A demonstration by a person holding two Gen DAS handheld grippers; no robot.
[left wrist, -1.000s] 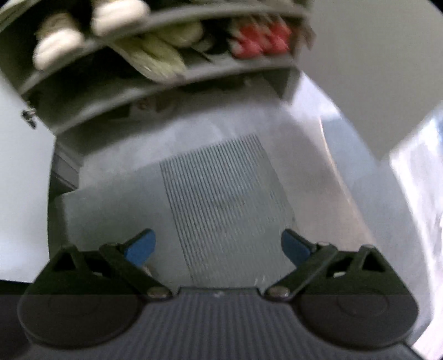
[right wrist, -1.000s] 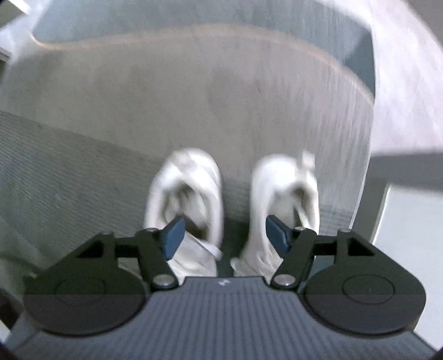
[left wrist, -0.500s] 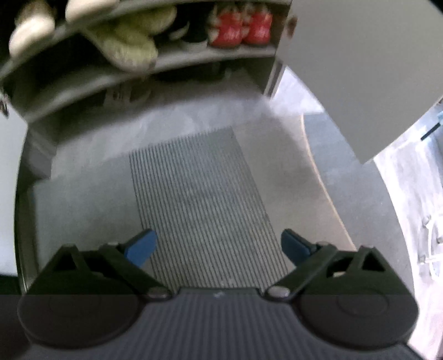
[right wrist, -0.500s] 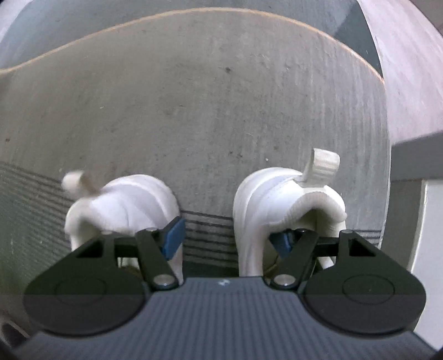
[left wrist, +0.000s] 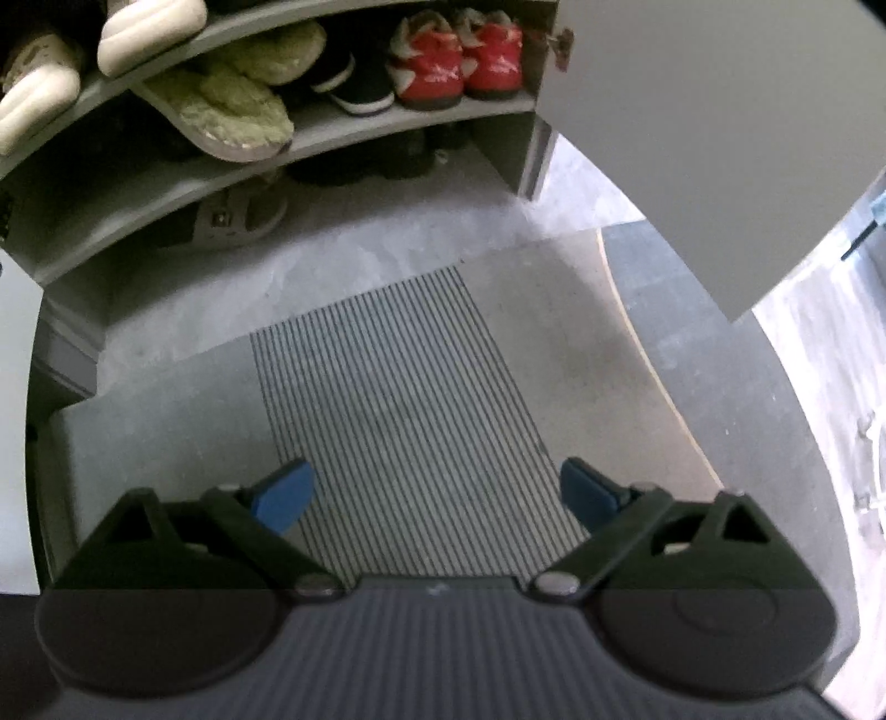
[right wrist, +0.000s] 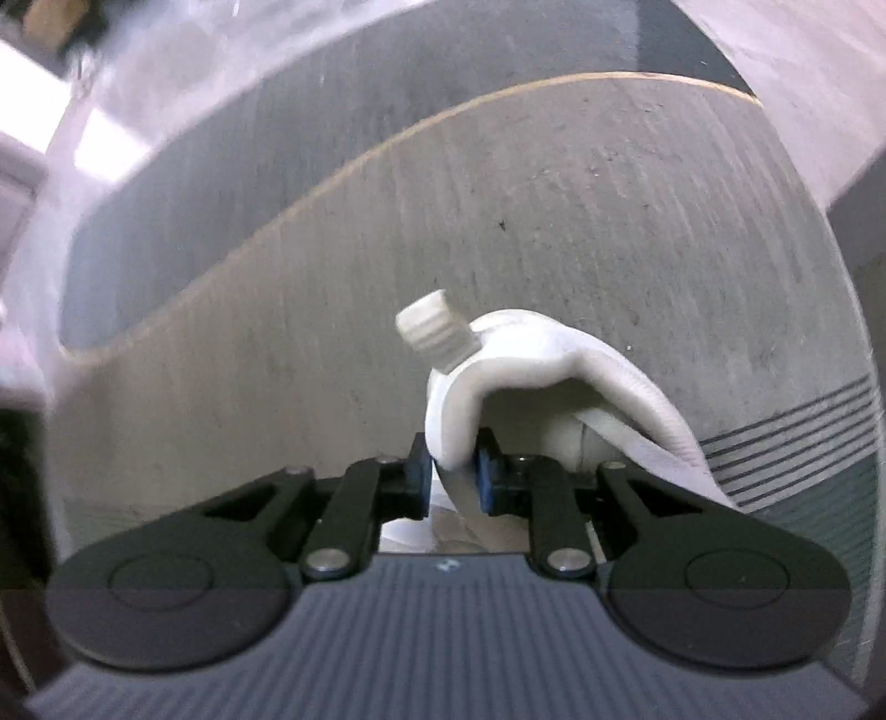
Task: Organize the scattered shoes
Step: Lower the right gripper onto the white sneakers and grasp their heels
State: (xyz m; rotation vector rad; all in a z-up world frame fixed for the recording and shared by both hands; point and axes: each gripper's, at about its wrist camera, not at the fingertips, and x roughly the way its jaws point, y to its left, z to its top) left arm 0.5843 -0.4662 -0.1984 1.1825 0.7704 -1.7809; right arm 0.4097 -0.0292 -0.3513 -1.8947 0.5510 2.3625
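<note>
one white shoe pinched at its heel collar by the right gripper, jaws pressed onto the rim, pull tab poking up; lifted or resting on the mat, cannot tell which. left gripper empty, jaws spread wide, hovering low over the striped strip of mat. ahead, a grey rack: two red shoes, two green slippers, two pale shoes (top left, cropped), one dark shoe. open door at right. bare mat between gripper and rack.
</note>
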